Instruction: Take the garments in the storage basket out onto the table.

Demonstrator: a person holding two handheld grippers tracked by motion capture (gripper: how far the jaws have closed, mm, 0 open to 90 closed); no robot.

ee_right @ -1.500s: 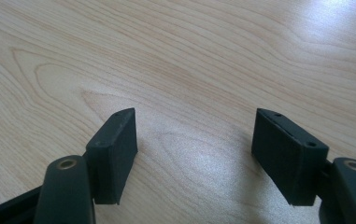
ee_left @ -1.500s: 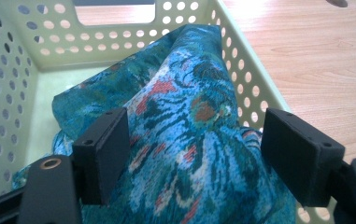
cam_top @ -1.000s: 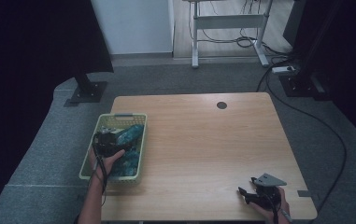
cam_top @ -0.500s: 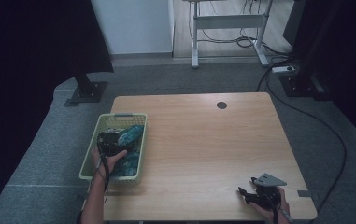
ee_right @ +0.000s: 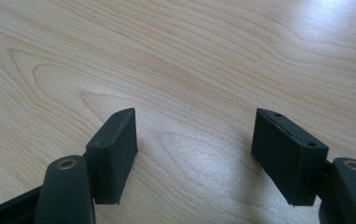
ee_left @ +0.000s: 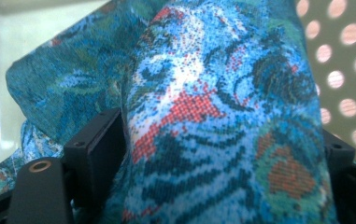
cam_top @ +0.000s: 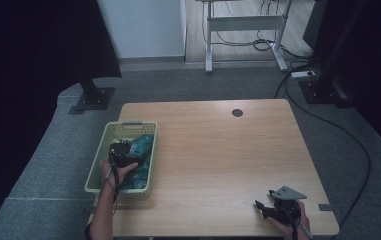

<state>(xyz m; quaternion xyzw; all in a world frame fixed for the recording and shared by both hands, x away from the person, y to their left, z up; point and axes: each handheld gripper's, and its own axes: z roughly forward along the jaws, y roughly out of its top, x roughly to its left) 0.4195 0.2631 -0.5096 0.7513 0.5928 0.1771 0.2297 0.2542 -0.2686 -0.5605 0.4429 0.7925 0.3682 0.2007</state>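
Cloth (ee_left: 222, 116), patterned in blue, green and red, lies bunched in the pale green basket (cam_top: 98, 165) at the near left of the table (cam_top: 228, 150), partly overhanging the basket's left edge. Left gripper (cam_top: 120, 152) reaches into the basket from the near side; in the left gripper view a thick fold of the cloth sits between its two black jaws, which stand fairly wide apart with the fabric bulging against both, so the hold looks taken, though how firmly cannot be told. Step in hand, as judged: seizing the cloth in order to lift it out of the basket. Next move calls for a straight rise high enough for the trailing cloth to clear the perforated basket wall (ee_left: 348, 60), then a carry rightward over the bare wood. Right gripper (cam_top: 268, 210) rests low at the near right corner, well apart from the basket, its jaws spread with nothing between them but tabletop. Obstacles: the basket rim may snag the hanging fabric, and the light basket could rise with it; a round cable hole (cam_top: 237, 113) lies at the far edge, out of the path
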